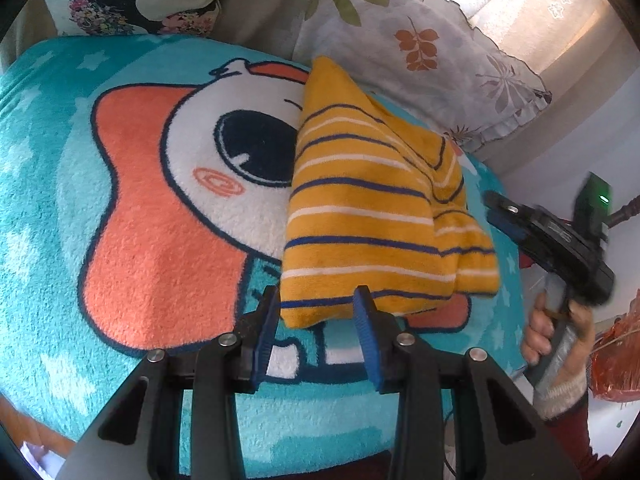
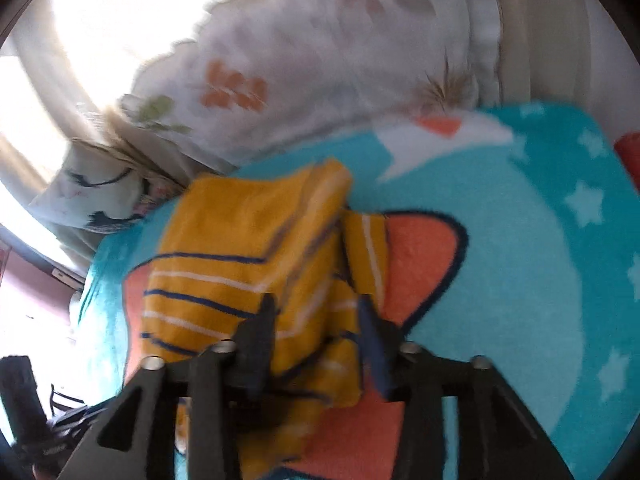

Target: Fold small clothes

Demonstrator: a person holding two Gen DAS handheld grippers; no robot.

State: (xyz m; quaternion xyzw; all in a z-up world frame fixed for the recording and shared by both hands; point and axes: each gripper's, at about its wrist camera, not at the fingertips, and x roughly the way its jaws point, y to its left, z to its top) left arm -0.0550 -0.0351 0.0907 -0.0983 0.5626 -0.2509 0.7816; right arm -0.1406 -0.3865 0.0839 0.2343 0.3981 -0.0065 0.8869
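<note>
A small yellow garment (image 1: pixel 372 216) with navy and white stripes lies folded on a teal cartoon blanket (image 1: pixel 140 220). My left gripper (image 1: pixel 318 300) is open, its blue pads on either side of the garment's near edge, not clamped. My right gripper (image 1: pixel 504 216) shows at the right in the left wrist view, held in a hand beside the garment. In the blurred right wrist view the right gripper (image 2: pixel 316 306) is open over the yellow garment (image 2: pixel 248 248), with cloth lying between and under its fingers.
A white pillow (image 1: pixel 420 52) with leaf prints lies behind the garment. A second cushion (image 1: pixel 128 0) with a dark cartoon figure is at the far left. The blanket's (image 2: pixel 520 260) edge drops off at the near side and right.
</note>
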